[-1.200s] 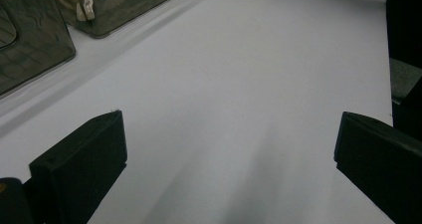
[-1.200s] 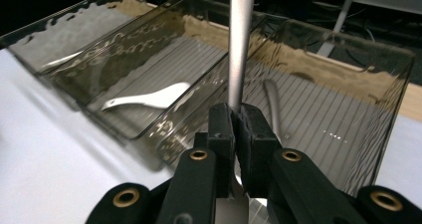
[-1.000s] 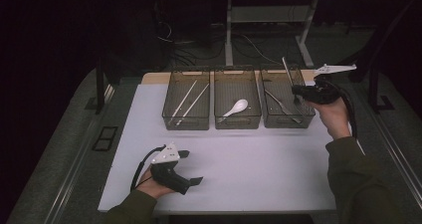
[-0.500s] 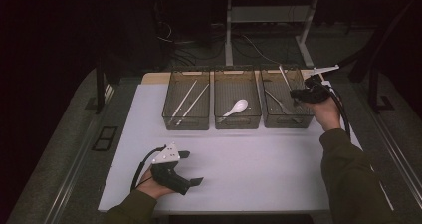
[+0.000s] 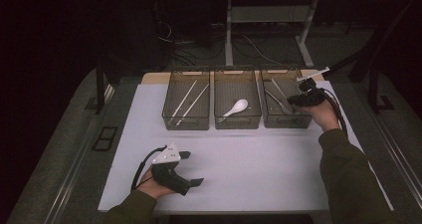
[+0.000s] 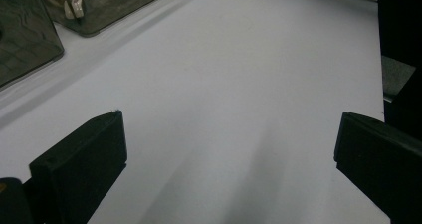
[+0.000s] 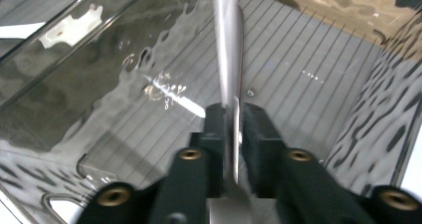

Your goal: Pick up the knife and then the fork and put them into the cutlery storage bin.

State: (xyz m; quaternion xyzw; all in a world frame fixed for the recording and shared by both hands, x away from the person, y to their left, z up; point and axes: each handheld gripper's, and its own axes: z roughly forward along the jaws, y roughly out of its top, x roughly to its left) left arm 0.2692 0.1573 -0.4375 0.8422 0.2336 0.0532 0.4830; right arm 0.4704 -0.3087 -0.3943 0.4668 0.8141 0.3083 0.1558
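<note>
A metal utensil [image 7: 226, 50] is held upright between the closed fingers of the right gripper [image 5: 304, 98], low over the right bin [image 5: 286, 118] at the far right of the worktop [image 5: 259, 169]. In the right gripper view the flat silver handle is seen clamped tight, its far end pointing down toward the ribbed bin floor; whether it is a knife or a fork cannot be told.

The sorting is judged to be near its end: nothing loose is left on the white worktop, and only the release of this last piece into the bin appears to remain.

Three clear bins are lined along the far edge. Two chopsticks [image 5: 191, 98] are laid in the left bin [image 5: 185, 119], one white spoon [image 5: 235, 107] in the middle bin [image 5: 237, 120], and at least two metal pieces [image 5: 276, 97] in the right bin, though their exact number is hard to make out.

The left gripper [image 5: 191, 169] is rested near the front left corner of the worktop, its fingers spread wide with nothing between them.
</note>
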